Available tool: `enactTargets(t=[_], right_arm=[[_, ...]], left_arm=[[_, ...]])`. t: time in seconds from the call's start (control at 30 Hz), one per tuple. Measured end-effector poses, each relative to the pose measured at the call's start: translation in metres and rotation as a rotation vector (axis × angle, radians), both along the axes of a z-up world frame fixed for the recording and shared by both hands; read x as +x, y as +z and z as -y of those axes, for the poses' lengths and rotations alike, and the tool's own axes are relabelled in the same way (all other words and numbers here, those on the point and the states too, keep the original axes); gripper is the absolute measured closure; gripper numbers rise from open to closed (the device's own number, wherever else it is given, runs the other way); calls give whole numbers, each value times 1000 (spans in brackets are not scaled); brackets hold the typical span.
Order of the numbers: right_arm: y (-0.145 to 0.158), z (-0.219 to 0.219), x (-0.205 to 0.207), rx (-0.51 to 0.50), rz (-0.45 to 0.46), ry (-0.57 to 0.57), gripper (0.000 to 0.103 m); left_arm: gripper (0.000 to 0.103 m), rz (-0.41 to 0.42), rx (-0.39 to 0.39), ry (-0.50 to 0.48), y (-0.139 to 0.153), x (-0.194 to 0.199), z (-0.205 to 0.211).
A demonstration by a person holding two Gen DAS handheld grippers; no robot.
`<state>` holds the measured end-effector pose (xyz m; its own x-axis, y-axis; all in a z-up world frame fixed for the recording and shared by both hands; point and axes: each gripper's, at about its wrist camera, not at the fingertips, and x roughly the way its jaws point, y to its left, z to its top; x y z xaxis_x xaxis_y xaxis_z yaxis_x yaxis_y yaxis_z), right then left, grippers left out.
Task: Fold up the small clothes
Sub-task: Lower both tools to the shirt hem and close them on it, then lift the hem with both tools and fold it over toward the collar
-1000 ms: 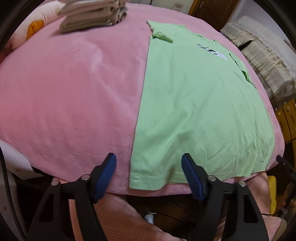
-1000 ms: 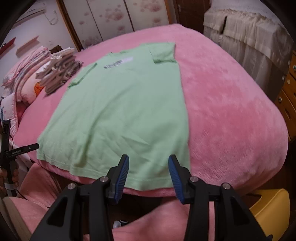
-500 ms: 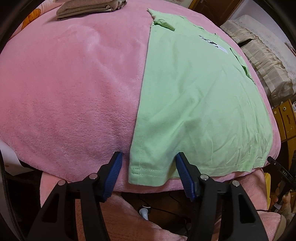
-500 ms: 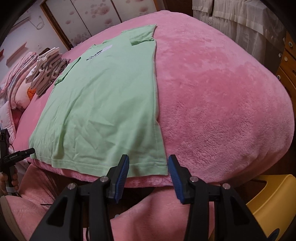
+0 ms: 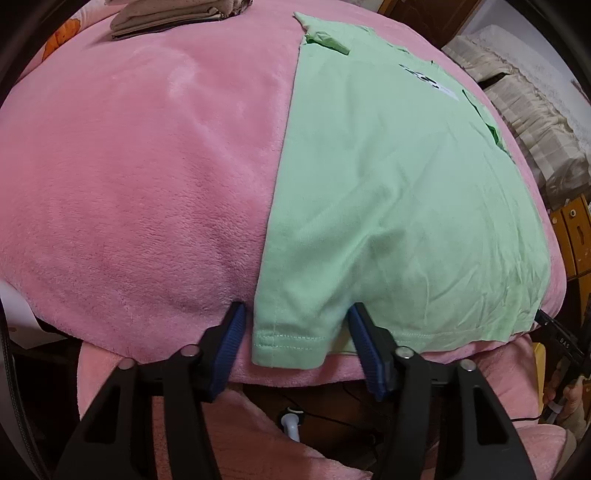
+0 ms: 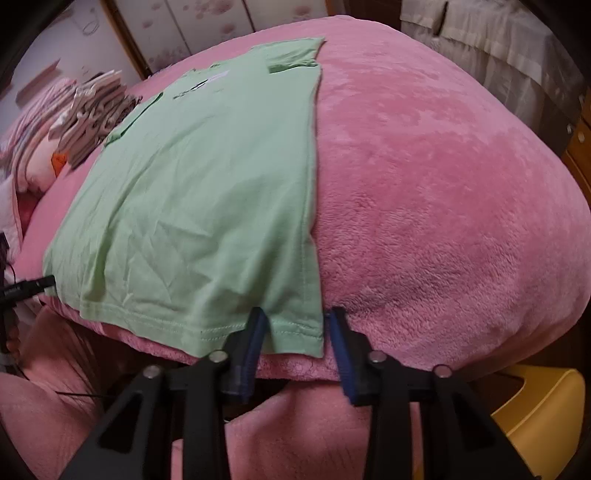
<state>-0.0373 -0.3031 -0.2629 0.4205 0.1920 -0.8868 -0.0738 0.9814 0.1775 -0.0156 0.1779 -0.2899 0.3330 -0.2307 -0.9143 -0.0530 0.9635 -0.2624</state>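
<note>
A light green T-shirt (image 5: pixel 388 177) lies flat on the pink blanket (image 5: pixel 147 177), neck end far, hem at the near edge. My left gripper (image 5: pixel 295 345) straddles the shirt's near left hem corner. Its jaws are closing and its blue pads (image 5: pixel 231 343) do not press the cloth. In the right wrist view the same T-shirt (image 6: pixel 207 192) spreads to the left. My right gripper (image 6: pixel 297 341) straddles the near right hem corner, jaws closing, a small gap still showing beside the cloth. Each gripper's tip shows at the edge of the other's view.
A stack of folded beige clothes (image 5: pixel 173 16) sits at the far left of the blanket, also seen as the stack (image 6: pixel 92 110) beside pink pillows. A yellow stool (image 6: pixel 535 406) stands low right. Wooden drawers (image 5: pixel 576 240) and piled bedding (image 5: pixel 517 110) lie to the right.
Both grippers dropped toward the blanket's near edge and slid onto the hem corners. Both pairs of jaws narrowed, the left steadily, the right only just now.
</note>
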Motion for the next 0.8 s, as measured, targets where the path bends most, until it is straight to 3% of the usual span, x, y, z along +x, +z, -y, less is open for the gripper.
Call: enactTargets(t=[0.03,0.1,0.23,0.63,0.8], right_arm=[[0,-2,0,-6,0,12,95],[1,-3,-2,-29,8,21,99],[6,4,-3,6,9,1,99],[39,21,-16,38,51,-8,100],[55,26,-19,60,81,-17,100]], left_arm=[[59,-3,5,-2,0,0,3],[69,-9,14,-13,0,0,6],[90,-18,-4,-11,2,1,9],[94,-44,-89,42,2,0,-11],[94,-29,-76,34,13,-4,-17]])
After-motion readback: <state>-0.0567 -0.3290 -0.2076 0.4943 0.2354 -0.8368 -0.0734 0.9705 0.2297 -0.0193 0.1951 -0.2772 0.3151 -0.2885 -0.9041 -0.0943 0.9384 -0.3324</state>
